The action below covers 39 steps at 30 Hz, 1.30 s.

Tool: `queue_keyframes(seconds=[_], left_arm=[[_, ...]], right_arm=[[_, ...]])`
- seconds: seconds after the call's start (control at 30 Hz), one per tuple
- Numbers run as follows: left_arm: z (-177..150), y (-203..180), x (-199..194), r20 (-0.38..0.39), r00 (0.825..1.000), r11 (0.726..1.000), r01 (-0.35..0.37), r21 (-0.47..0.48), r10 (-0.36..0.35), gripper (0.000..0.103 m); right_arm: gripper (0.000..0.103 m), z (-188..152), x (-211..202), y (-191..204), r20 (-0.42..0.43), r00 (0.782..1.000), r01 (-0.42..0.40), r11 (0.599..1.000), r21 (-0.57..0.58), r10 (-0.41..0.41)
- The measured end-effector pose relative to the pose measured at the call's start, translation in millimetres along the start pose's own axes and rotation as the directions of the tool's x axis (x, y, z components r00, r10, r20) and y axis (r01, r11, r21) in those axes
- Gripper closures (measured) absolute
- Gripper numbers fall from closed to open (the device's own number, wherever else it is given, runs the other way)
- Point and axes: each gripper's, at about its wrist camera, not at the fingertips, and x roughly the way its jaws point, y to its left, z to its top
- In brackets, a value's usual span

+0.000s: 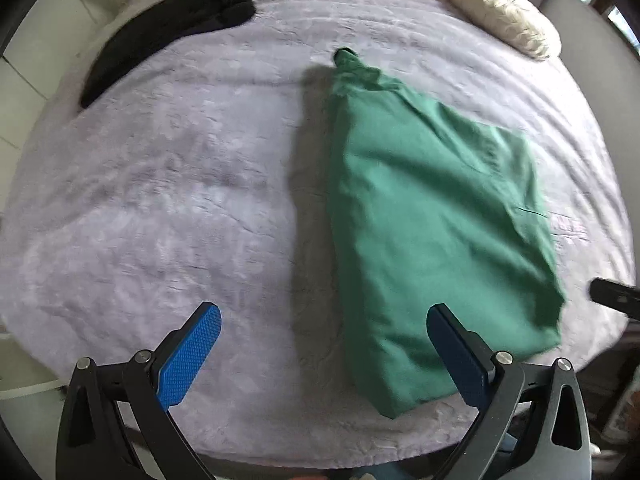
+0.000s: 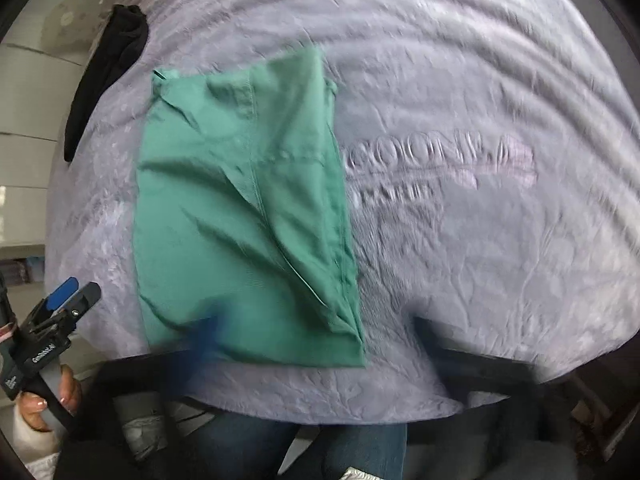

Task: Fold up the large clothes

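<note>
A black garment [image 1: 168,28] is seen at the far left of the bed [image 1: 160,200], which is covered by a lilac blanket. The left tool [image 1: 324,316] is held spread wide above the bed, nothing between its blue pads; its right pad overlaps the near left corner of the folded green garment [image 1: 432,216]. The green garment is laid flat on the blanket. The right tool [image 2: 316,332] is blurred, its jaws released, with the garment's near edge between them, unpinched. A cream cushion [image 1: 500,16] lies far right.
</note>
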Motion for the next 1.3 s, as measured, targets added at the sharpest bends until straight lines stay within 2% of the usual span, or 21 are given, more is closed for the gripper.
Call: queue_keyframes(seconds=[0.07, 0.3, 1.3], left_arm=[[2.9, -4.1, -1.4, -0.012, 0.999, 1.000, -0.030, -0.008, 0.030, 0.000], [3.8, -19.0, -5.8, -0.034, 0.999, 1.000, -0.026, -0.009, 0.025, 0.000], [2.5, -22.7, -5.9, -0.048, 0.998, 0.999, -0.033, -0.011, 0.032, 0.000]], right_arm=[[0.001, 3.5, -3.3, 12.6, 0.011, 1.000, 0.026, 0.999, -0.022, -0.025], [0.001, 8.0, -12.8, 35.4, 0.061, 0.994, 0.097, 0.994, -0.052, -0.094], [0.001, 5.3, -8.0, 34.4, 0.037, 0.993, 0.109, 0.994, -0.026, -0.108]])
